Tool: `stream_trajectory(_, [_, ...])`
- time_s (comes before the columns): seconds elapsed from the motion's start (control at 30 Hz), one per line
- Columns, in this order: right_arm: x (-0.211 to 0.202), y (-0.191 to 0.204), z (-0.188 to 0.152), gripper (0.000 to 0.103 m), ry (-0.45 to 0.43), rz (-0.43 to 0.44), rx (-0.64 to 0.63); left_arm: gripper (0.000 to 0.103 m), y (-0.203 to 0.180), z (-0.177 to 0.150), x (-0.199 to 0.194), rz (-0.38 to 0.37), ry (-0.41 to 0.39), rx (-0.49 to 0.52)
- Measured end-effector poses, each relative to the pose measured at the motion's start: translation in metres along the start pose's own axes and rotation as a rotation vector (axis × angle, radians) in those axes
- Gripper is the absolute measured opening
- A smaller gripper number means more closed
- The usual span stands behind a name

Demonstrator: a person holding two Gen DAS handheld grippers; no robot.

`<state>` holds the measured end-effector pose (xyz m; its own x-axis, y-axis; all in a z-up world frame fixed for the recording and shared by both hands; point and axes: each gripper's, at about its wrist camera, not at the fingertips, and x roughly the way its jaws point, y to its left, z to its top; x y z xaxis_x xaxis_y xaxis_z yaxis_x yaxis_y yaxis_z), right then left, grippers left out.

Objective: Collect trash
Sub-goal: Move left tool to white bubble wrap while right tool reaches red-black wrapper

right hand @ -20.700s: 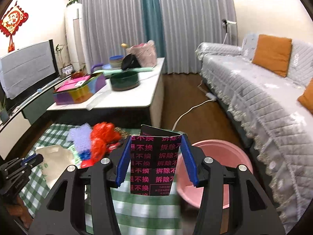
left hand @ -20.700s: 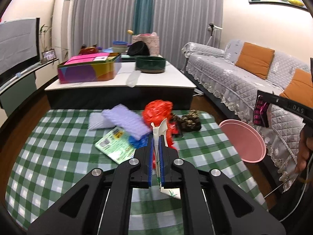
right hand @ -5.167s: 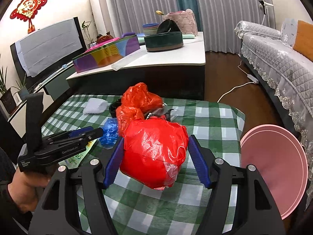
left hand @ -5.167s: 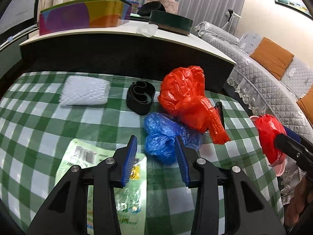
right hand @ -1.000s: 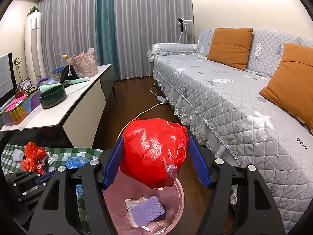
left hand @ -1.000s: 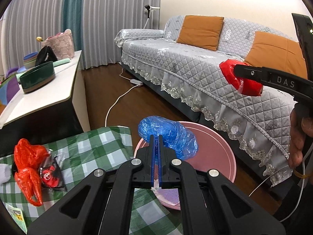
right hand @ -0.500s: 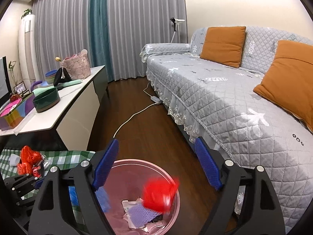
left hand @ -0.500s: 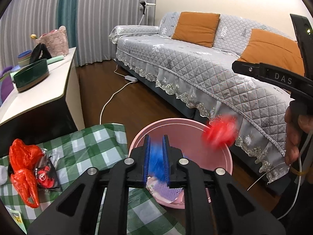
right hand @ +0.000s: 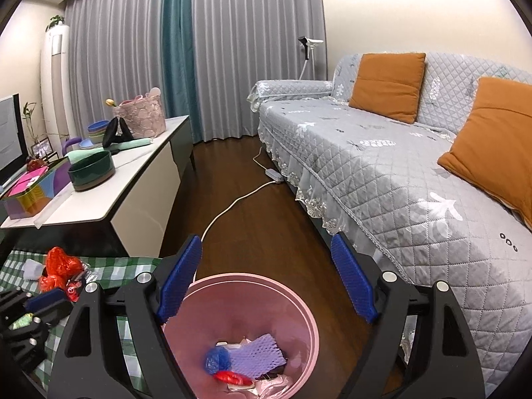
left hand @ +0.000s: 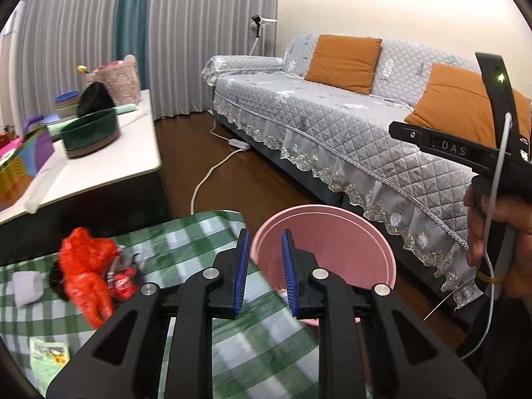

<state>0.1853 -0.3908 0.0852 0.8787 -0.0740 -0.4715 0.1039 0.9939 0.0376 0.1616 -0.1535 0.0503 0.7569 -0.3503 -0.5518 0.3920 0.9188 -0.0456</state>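
Two hand-held grippers, both empty. The left hand-held gripper (left hand: 264, 266) has just been opening, nothing between its blue pads, aimed at the rim of the pink basin (right hand: 299, 302). The right hand-held gripper (right hand: 266, 279) is released wide above that basin. Inside: a blue bag (right hand: 216, 360), a purple foam sheet (right hand: 256, 355), a red bag (right hand: 232, 378). At 9 o'clock of the basin, an orange-red bag (left hand: 84, 266) lies on the checked table (left hand: 199, 229).
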Motion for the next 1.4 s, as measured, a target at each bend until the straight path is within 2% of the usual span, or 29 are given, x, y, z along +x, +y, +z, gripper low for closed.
stream_trajectory(0.37, [-0.02,0.033,-0.004,0.079,-0.017,0.062,-0.062,0.02,0.054,-0.022,-0.063,0.079,-0.02,-0.047])
stream_trajectory(0.67, [-0.032,0.068,-0.002,0.077,-0.032,0.17,-0.061,0.02,0.12,-0.065,-0.112,0.196,-0.022,-0.164])
stream_trajectory(0.83, [-0.028,0.099,-0.005,0.071,-0.017,0.256,-0.053,0.02,0.155,-0.081,-0.123,0.262,-0.022,-0.232])
stream_trajectory(1.1, [-0.012,0.162,-0.021,0.068,0.035,0.399,-0.088,0.02,0.198,-0.092,-0.127,0.345,-0.026,-0.319])
stream_trajectory(1.4, [0.03,0.206,-0.046,0.067,0.123,0.455,-0.103,0.02,0.234,-0.089,-0.104,0.409,-0.021,-0.362])
